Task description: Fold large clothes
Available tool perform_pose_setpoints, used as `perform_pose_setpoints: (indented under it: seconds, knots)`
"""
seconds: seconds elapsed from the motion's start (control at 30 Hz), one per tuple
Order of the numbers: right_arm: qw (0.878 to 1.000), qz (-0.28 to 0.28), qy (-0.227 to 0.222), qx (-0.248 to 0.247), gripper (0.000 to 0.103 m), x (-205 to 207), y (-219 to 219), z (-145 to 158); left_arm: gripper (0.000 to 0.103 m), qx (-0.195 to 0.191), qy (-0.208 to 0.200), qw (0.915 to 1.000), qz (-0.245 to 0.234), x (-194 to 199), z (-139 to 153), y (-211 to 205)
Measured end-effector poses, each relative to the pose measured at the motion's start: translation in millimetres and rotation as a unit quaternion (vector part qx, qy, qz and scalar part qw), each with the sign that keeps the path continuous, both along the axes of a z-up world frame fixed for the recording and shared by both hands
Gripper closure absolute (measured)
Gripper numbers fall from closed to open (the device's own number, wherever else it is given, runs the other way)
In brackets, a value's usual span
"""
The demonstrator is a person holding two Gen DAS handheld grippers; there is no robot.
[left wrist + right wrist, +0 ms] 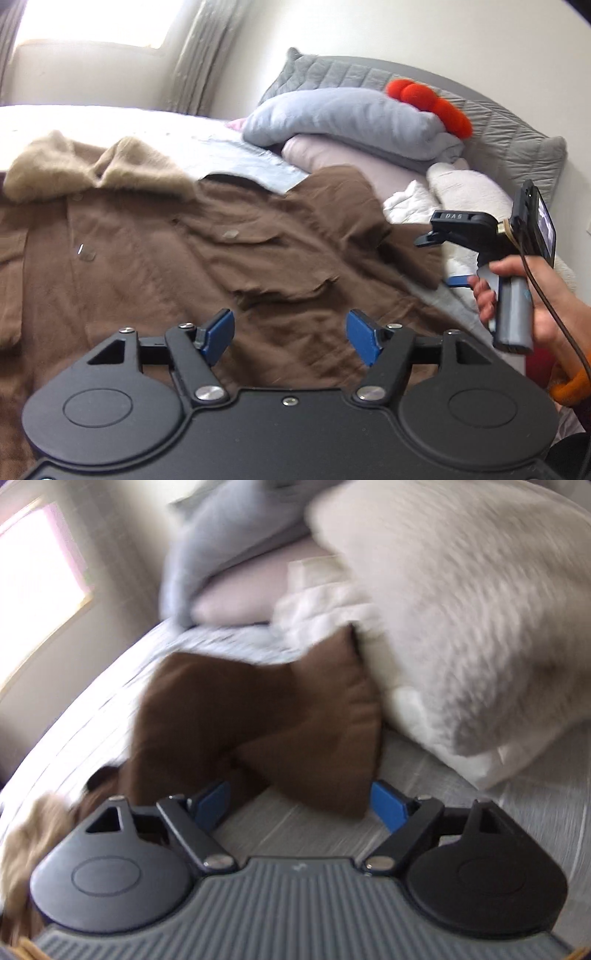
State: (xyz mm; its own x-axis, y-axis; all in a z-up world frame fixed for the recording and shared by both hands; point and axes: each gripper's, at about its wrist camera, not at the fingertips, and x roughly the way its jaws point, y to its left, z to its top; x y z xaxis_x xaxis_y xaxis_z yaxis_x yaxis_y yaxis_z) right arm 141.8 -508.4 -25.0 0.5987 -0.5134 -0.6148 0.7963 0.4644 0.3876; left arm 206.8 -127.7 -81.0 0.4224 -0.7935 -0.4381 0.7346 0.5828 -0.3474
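A large brown coat with a tan fur collar lies spread face up on the bed. My left gripper is open and empty just above the coat's lower front. My right gripper is open, its blue pads either side of the end of the coat's brown sleeve, which lies bent against a pillow. In the left wrist view the right gripper is at the coat's right edge, held by a hand.
Pillows are stacked at the head of the bed: a grey-blue one, a pink one and a fluffy white one. A red plush lies on them. The striped bedsheet shows under the sleeve. A window is behind.
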Motion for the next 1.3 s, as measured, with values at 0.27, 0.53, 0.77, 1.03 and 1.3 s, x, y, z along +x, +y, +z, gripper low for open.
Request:
perform_pose_setpoints:
  seconds: [0.27, 0.53, 0.77, 1.03, 1.3]
  knots:
    - [0.991, -0.128, -0.022, -0.022, 0.031, 29, -34, -39, 0.036, -0.027, 0.04, 0.9988, -0.008, 13, -13, 6]
    - [0.99, -0.068, -0.046, -0.111, 0.098, 30, -31, 17, 0.037, -0.008, 0.046, 0.9989, -0.009, 22, -2, 2]
    - [0.954, 0.033, -0.051, -0.292, 0.098, 27, -56, 137, 0.039, 0.042, -0.011, 0.9991, 0.002, 67, 28, -58]
    - [0.947, 0.105, -0.04, -0.302, 0.099, 21, -128, 173, 0.051, -0.028, 0.112, 0.9933, 0.001, 132, -5, -202]
    - [0.939, 0.175, -0.016, -0.297, 0.099, 35, -130, 146, 0.05, 0.048, 0.03, 0.9984, -0.008, 93, -11, -331]
